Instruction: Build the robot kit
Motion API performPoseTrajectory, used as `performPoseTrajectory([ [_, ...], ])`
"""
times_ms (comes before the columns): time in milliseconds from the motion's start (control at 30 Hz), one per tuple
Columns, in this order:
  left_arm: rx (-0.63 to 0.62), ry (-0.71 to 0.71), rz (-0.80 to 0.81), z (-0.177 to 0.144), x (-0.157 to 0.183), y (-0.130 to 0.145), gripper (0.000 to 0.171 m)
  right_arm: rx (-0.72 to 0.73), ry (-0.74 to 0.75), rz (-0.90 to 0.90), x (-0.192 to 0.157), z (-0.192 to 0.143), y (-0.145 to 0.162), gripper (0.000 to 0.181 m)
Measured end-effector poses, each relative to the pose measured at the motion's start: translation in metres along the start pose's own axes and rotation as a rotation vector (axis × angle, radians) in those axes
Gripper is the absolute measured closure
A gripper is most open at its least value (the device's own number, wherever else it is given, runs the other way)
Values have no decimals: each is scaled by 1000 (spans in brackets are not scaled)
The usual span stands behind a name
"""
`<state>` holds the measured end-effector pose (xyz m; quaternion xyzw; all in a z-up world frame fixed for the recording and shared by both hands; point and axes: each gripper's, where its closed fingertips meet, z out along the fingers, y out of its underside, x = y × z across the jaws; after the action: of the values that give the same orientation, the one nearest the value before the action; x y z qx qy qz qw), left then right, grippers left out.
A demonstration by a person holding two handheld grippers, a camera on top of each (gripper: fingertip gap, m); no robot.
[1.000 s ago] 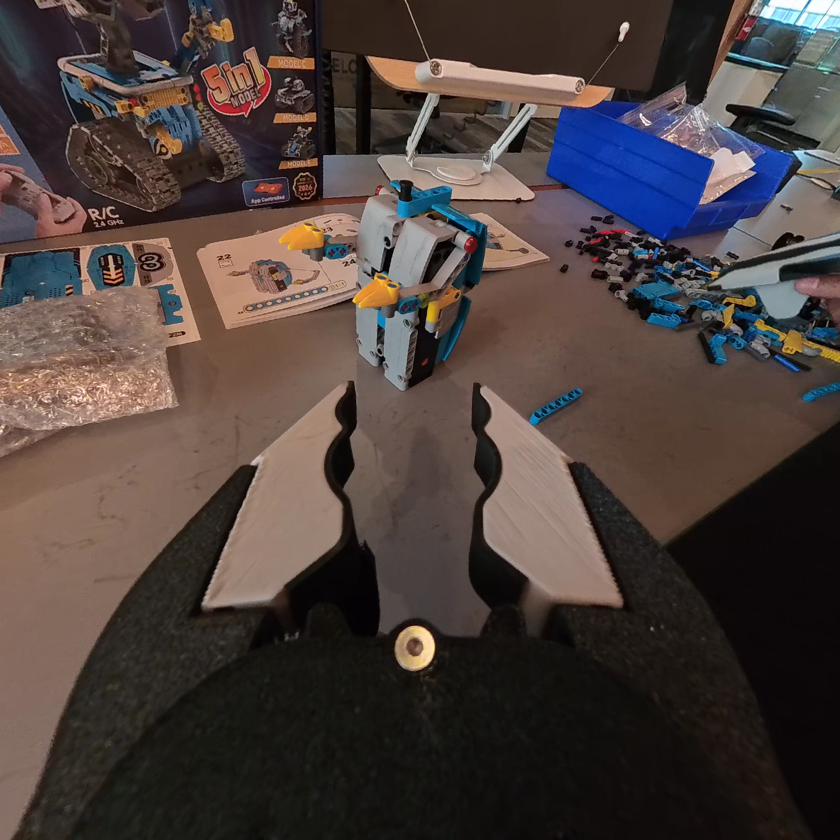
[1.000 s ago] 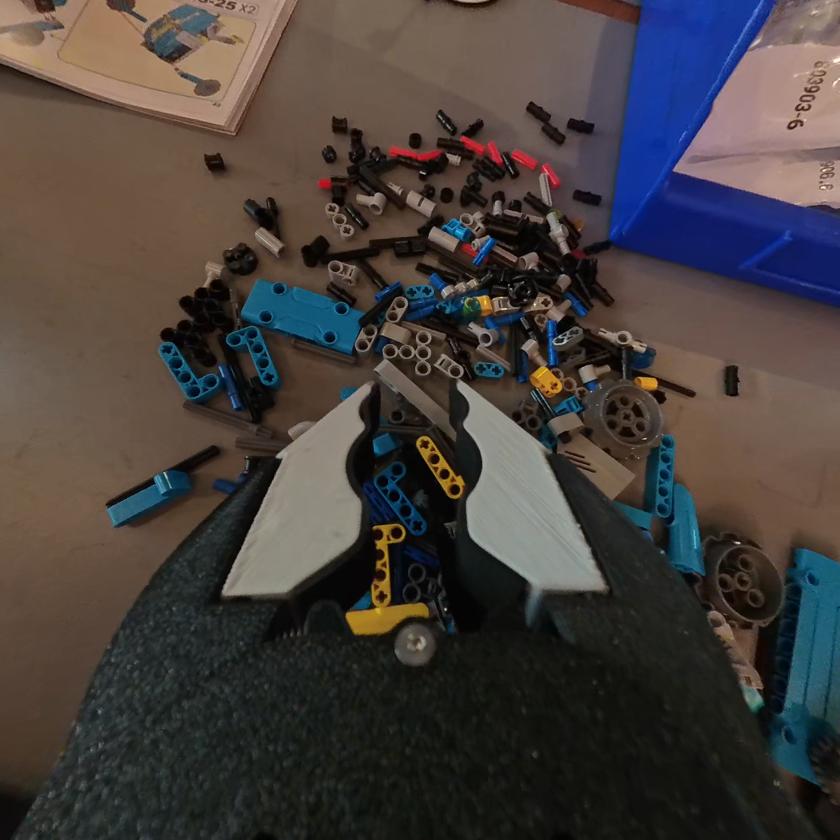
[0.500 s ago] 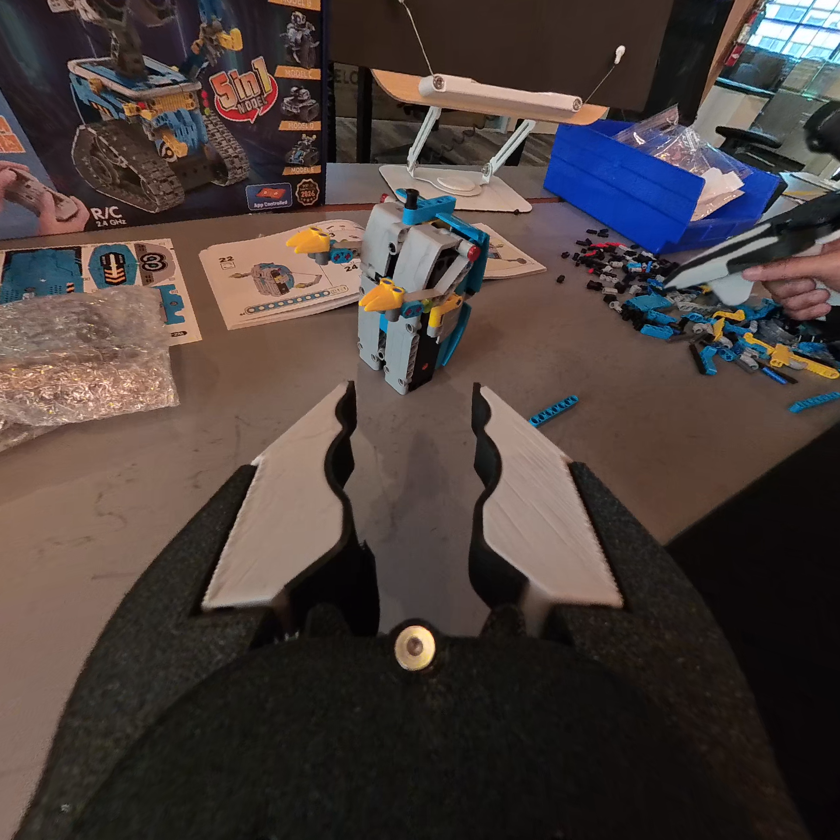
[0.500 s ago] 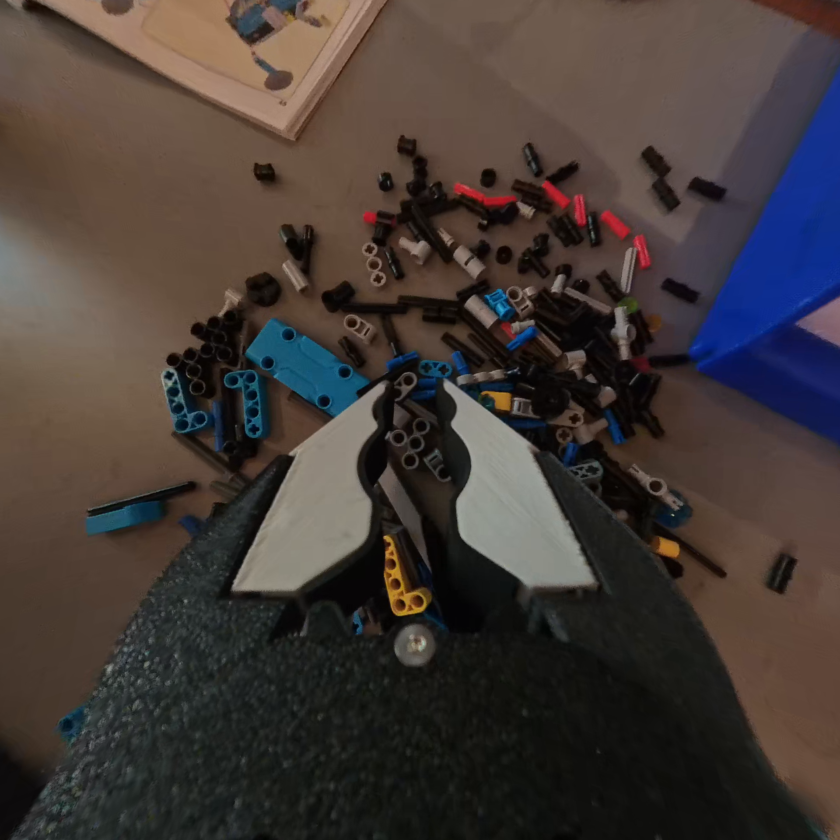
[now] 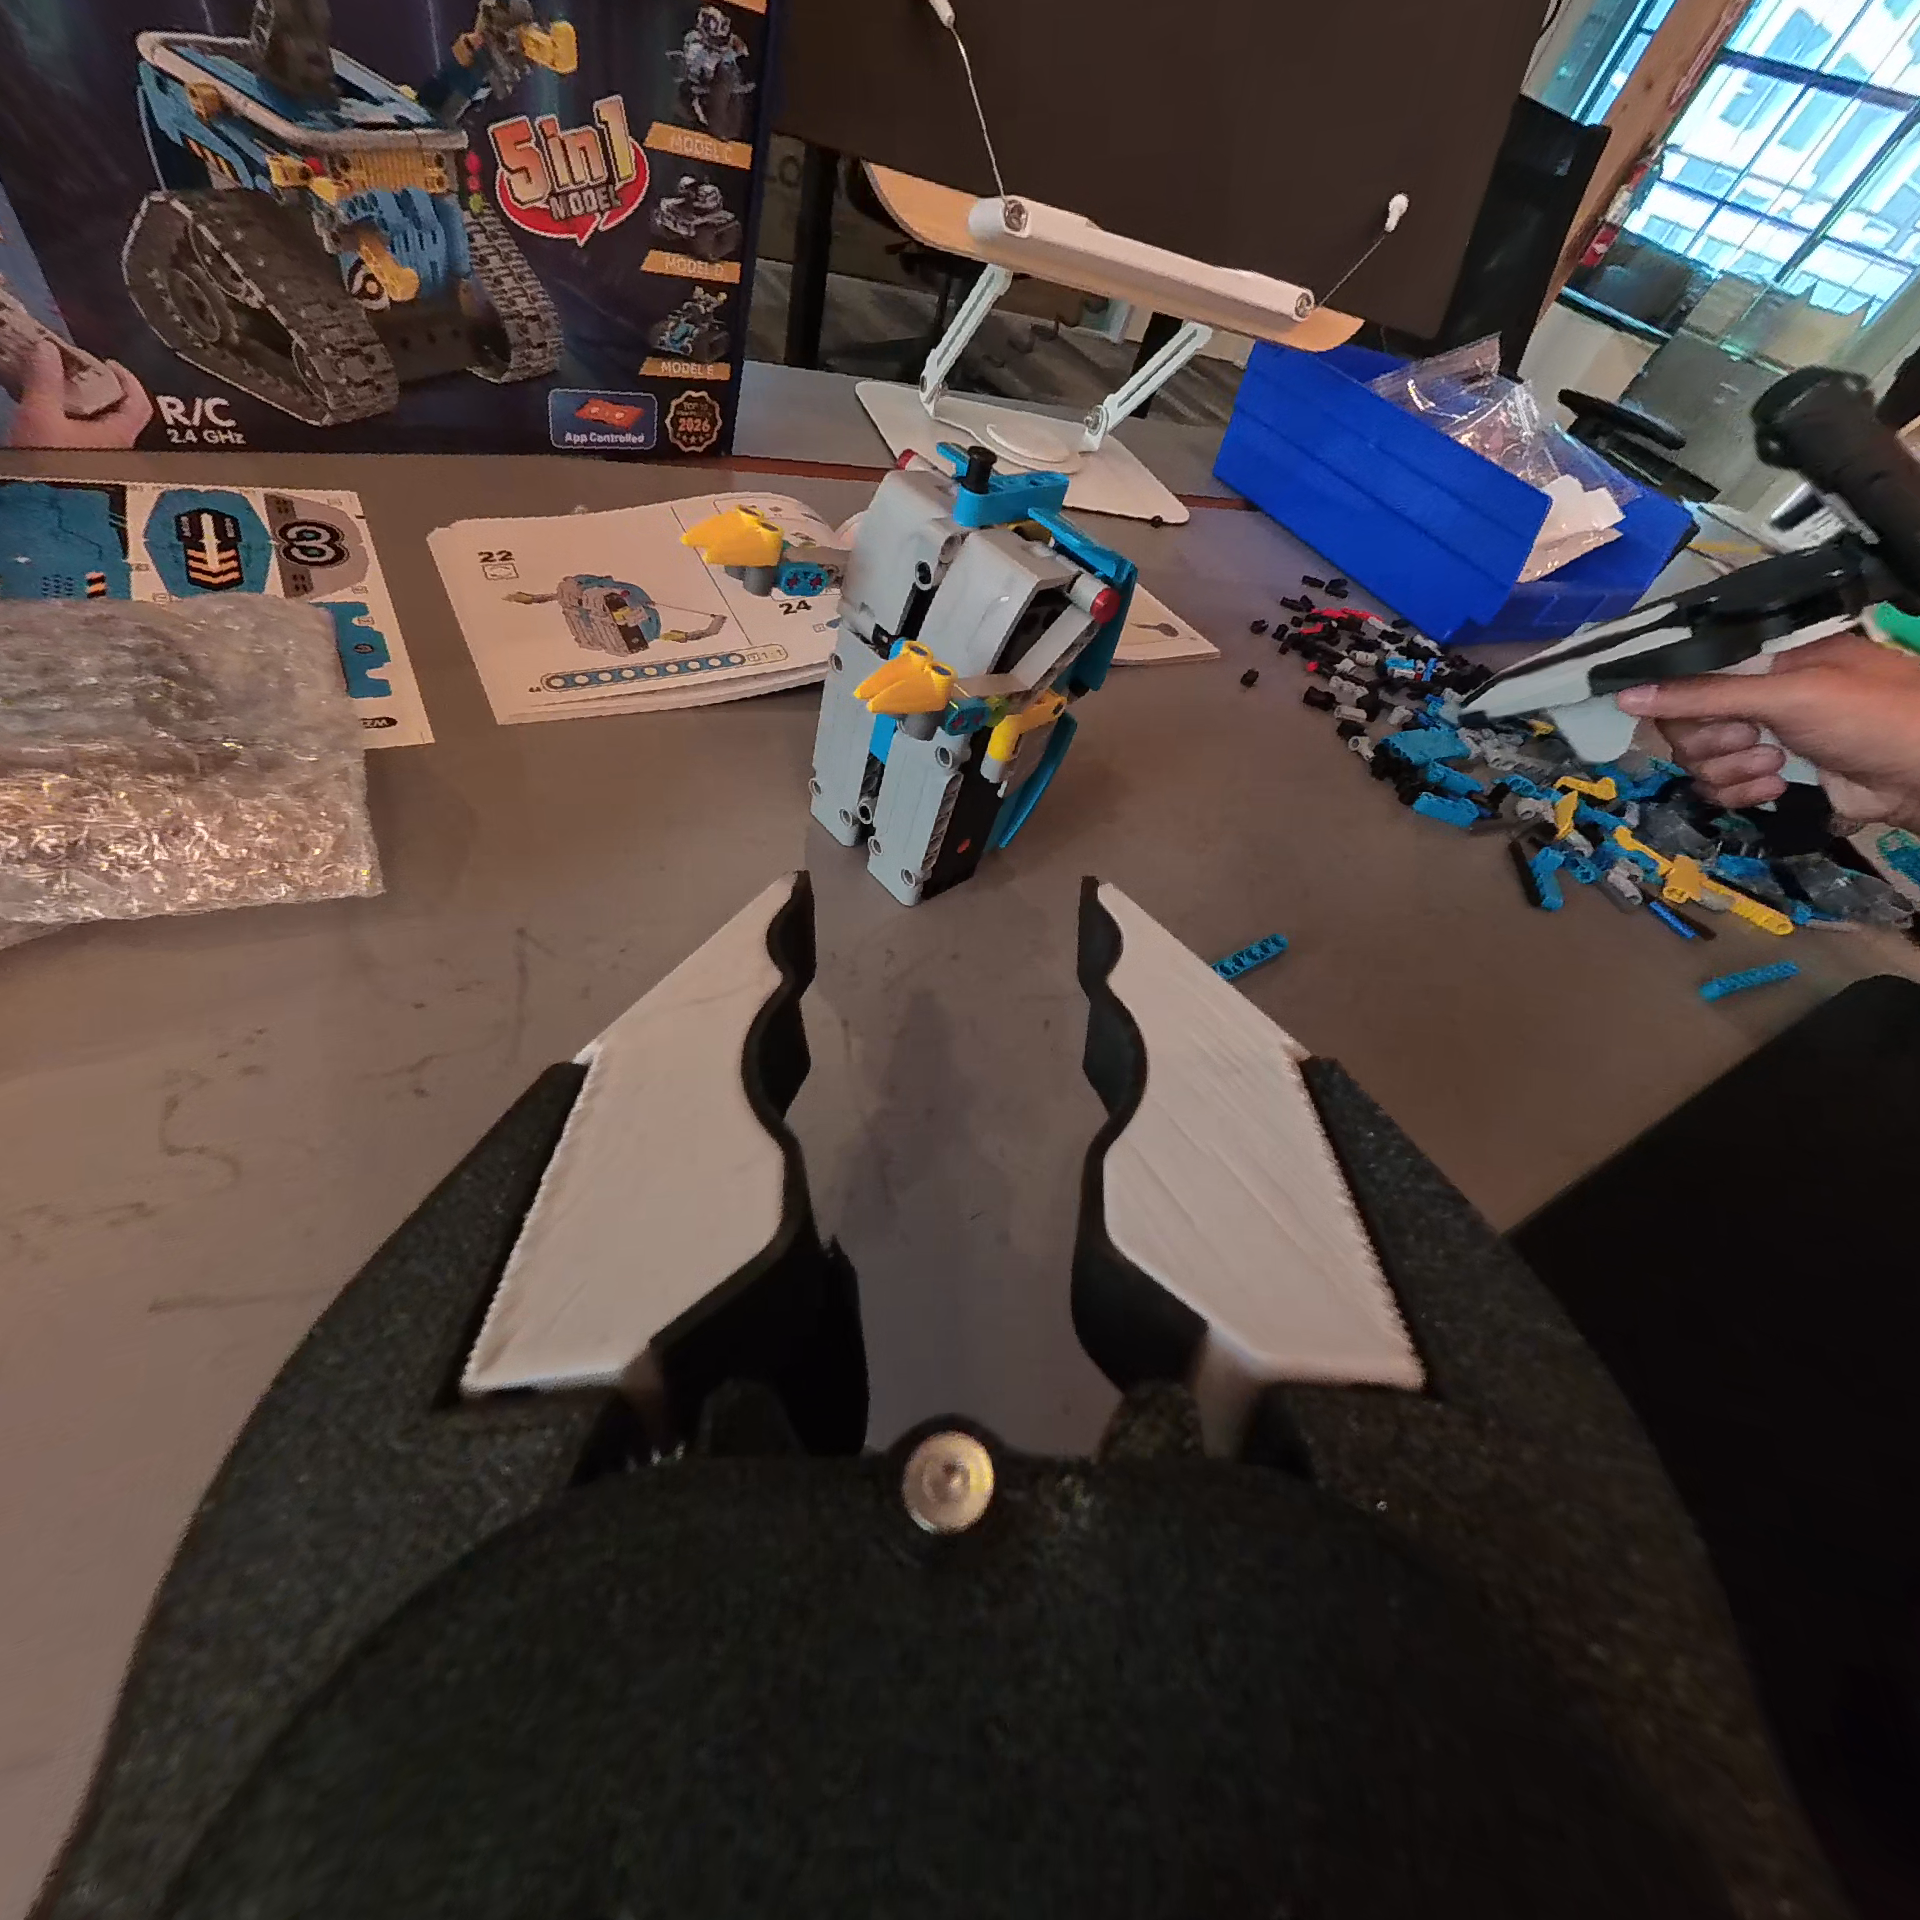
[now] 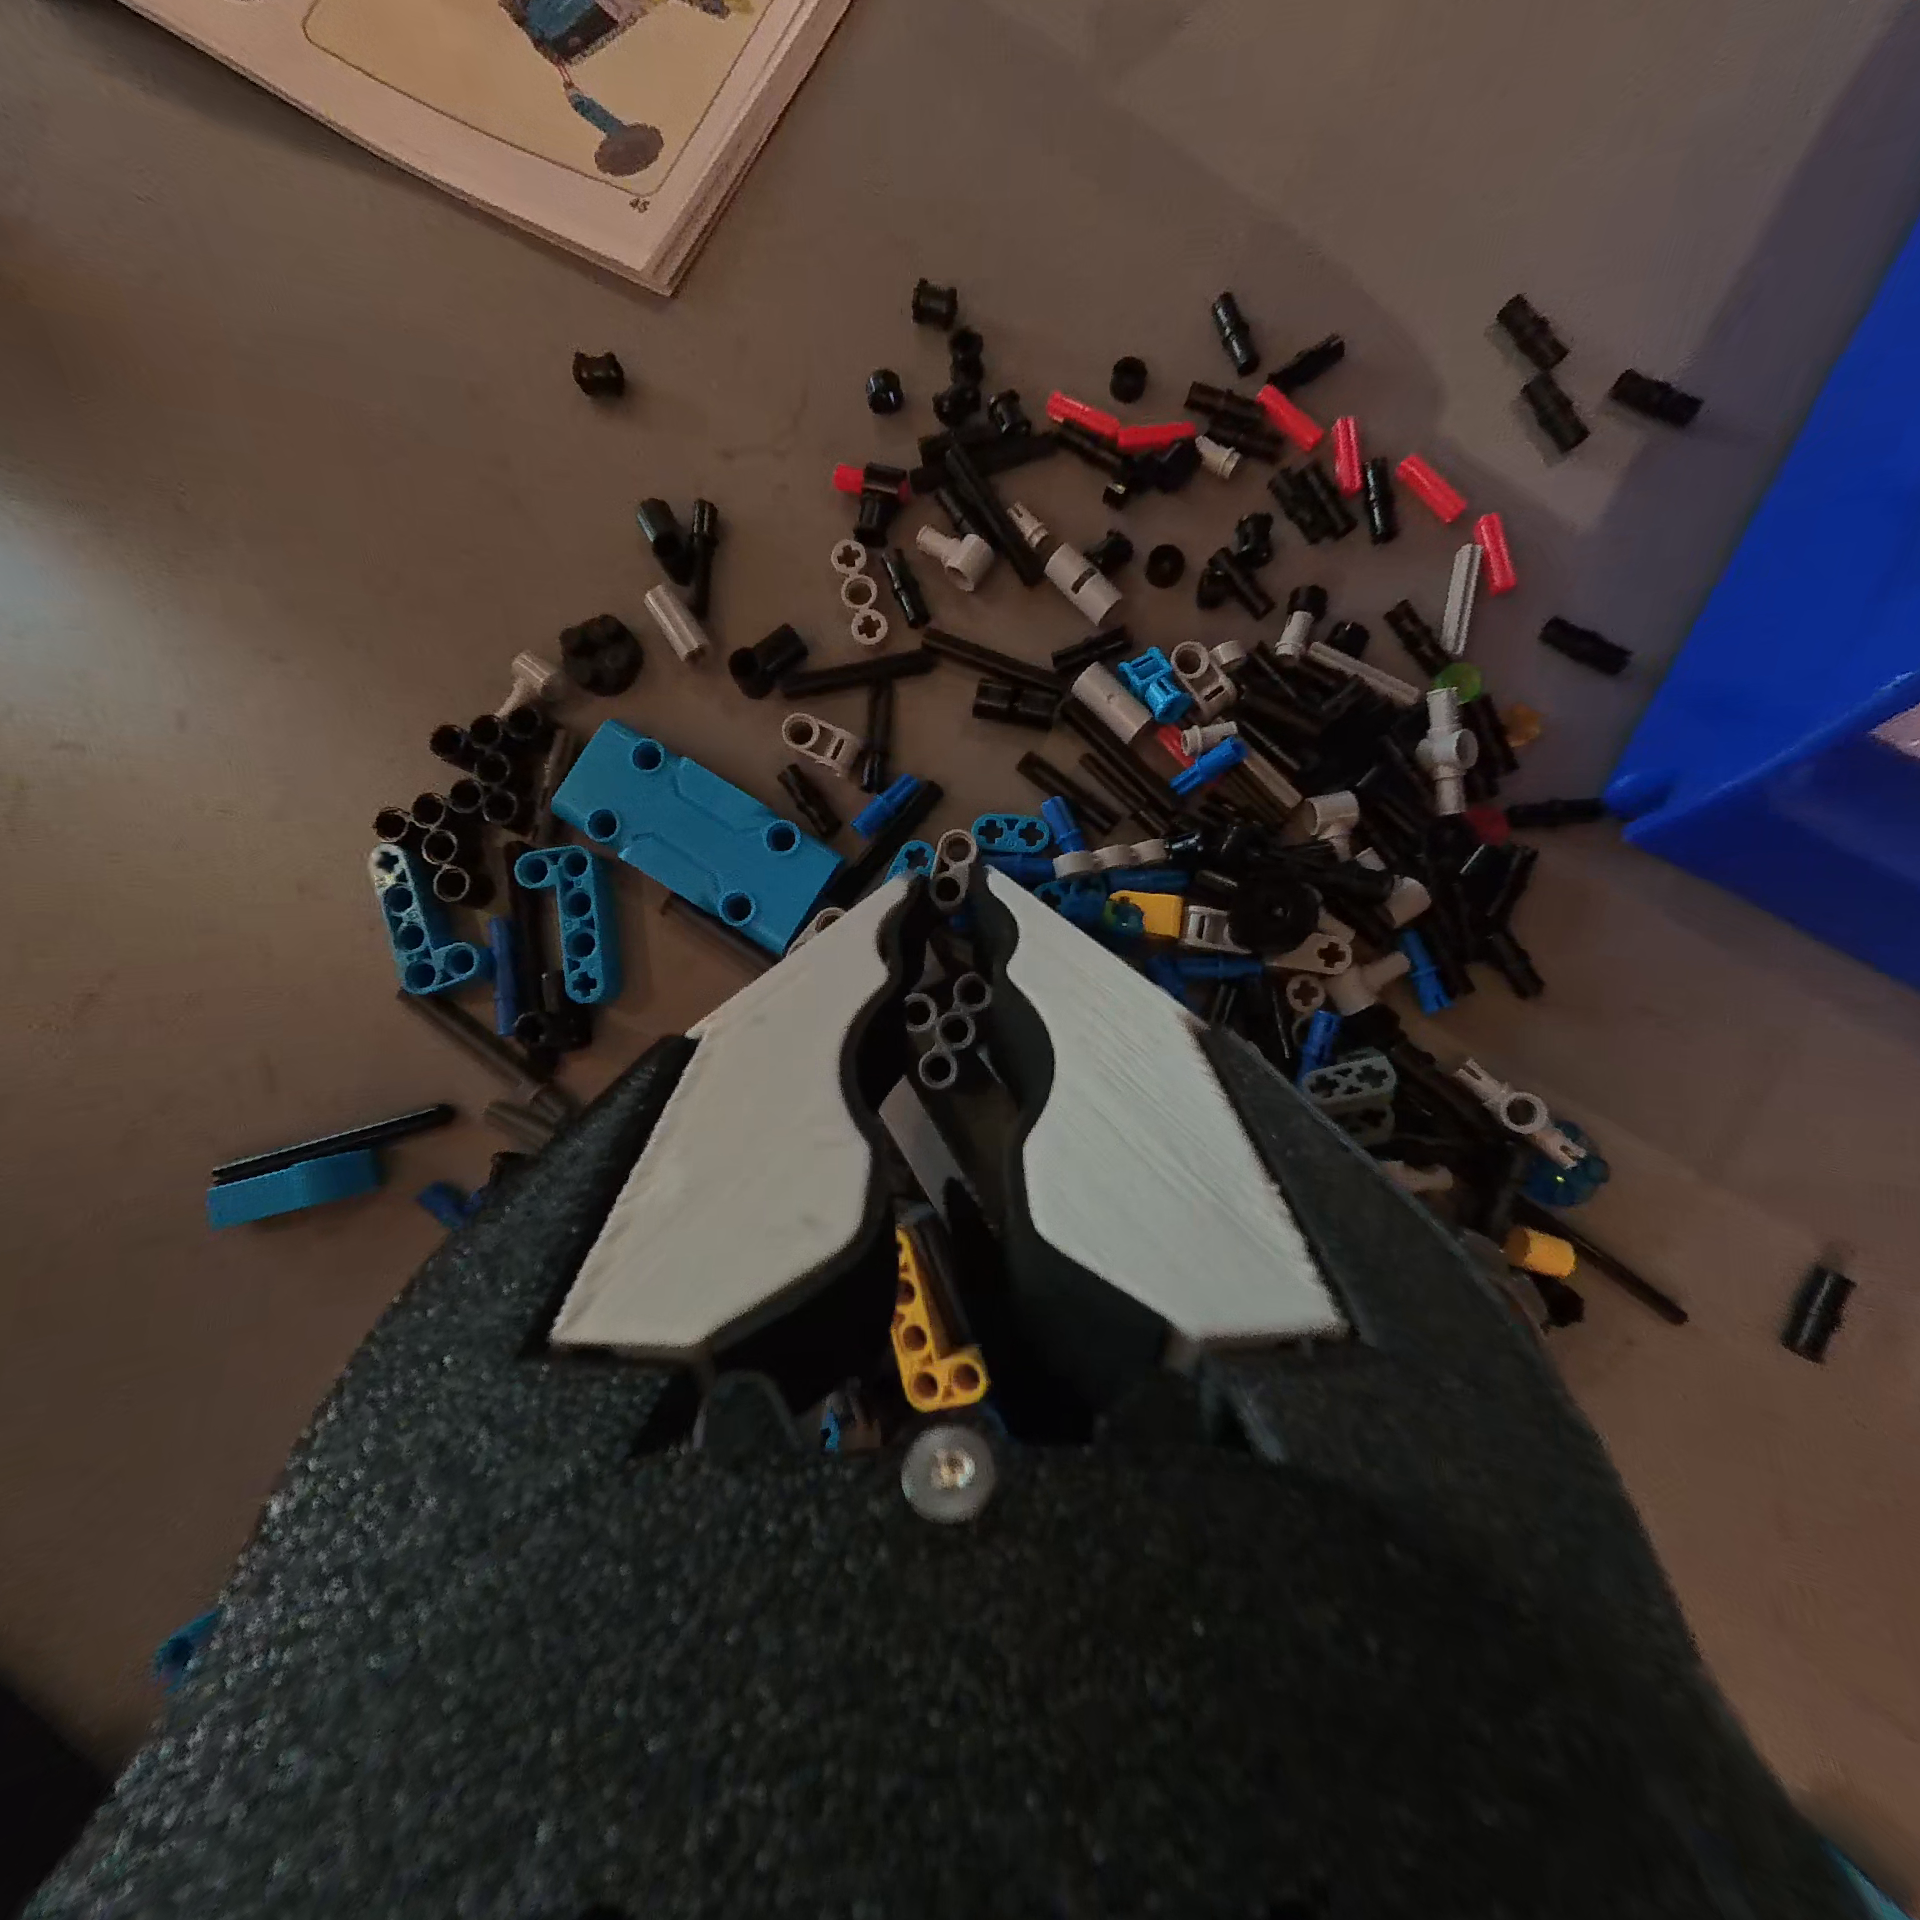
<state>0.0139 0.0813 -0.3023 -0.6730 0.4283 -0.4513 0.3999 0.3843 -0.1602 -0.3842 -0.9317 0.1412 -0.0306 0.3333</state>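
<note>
Grey connector [image 6: 951, 862]: in the parts pile [image 6: 1247, 727] on the counter [image 6: 260, 520], at the right gripper's [image 6: 951, 888] tips.
Handling: likely light, stiff and slick; pinch its flat sides.
Right jaws: nearly together around it; I cannot tell if they grip it.
Left gripper [image 5: 945, 894]: jaws released, empty, with the model [image 5: 956, 686] at 12 o'clock.
Room: blue bin [image 6: 1818, 675] at 3 o'clock, booklet [image 6: 520, 104] at 11, bare counter at 9.

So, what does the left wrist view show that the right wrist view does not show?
Only the left wrist view shows the open left gripper, the upright grey-and-blue model, the toy box and the bubble wrap. Only the right wrist view shows the grey connector at the right gripper tips. Both show the brick pile, blue bin, booklet and table.
</note>
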Motion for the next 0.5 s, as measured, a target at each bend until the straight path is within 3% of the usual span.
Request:
performPoseTrajectory([
  [133,4,4,10,-1,2,0,121,45,7,-19,-9,-16,-12,174],
  [233,-2,5,28,0,4,0,121,103,-48,-79,-46,-28,-35,174],
  [400,-15,6,60,1,7,3,121,160,-325,-265,-179,-13,-70,173],
  [500,-14,6,76,1,9,3,121,125,-494,-399,-257,6,-62,174],
])
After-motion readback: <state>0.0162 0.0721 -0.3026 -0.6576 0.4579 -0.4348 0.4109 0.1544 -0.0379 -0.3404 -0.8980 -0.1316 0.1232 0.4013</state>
